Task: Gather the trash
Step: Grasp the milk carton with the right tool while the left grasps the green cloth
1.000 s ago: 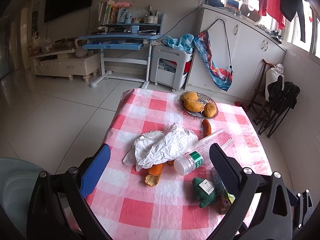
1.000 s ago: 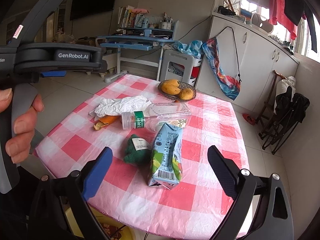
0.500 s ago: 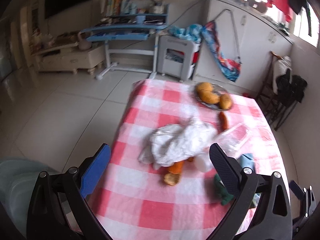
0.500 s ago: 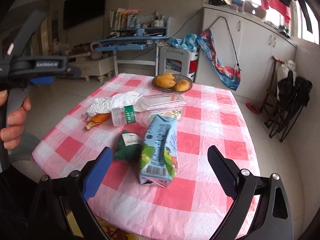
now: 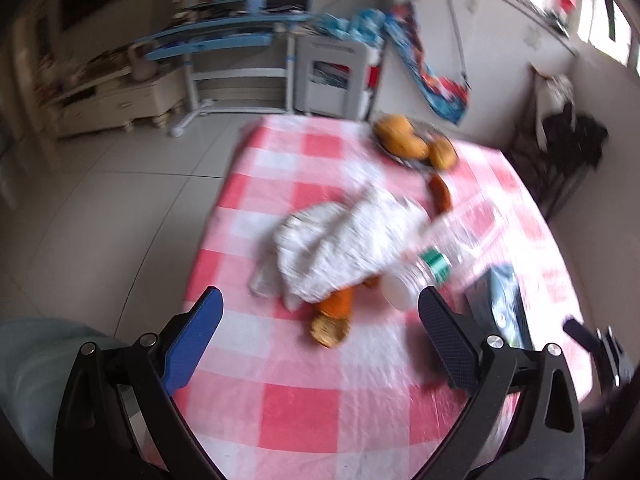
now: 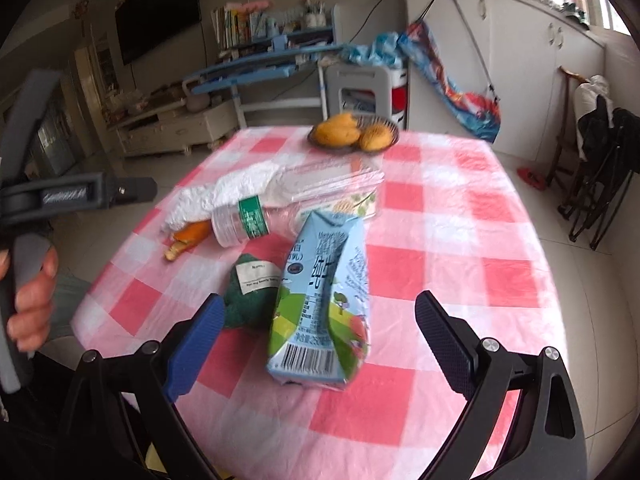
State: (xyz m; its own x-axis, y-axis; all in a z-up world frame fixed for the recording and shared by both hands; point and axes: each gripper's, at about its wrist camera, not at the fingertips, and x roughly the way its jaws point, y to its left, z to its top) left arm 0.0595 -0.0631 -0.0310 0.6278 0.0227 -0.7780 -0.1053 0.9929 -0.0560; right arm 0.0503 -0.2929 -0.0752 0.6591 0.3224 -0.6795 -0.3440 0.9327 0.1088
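Trash lies on a table with a pink checked cloth (image 5: 304, 412). In the left wrist view I see crumpled white paper (image 5: 340, 244), an orange peel (image 5: 334, 312) under it, and a clear plastic bottle (image 5: 424, 272) with a green label. My left gripper (image 5: 320, 340) is open and empty, above the cloth just short of the peel. In the right wrist view a light blue drink carton (image 6: 324, 304) lies between the fingers of my right gripper (image 6: 320, 344), which is open and empty. A green crumpled wrapper (image 6: 250, 296), the bottle (image 6: 256, 220), the paper (image 6: 228, 192) and the peel (image 6: 190, 236) lie beyond.
A plate of mangoes (image 6: 354, 134) stands at the table's far edge, with a clear plastic box (image 6: 336, 184) in front of it. A blue desk (image 5: 224, 40), a white cabinet (image 6: 500, 48) and folded chairs (image 6: 600, 168) stand around the table.
Both grippers have moved closer to the trash. The left one has shifted toward the paper and peel; the right one has neared the carton. Both stay open.
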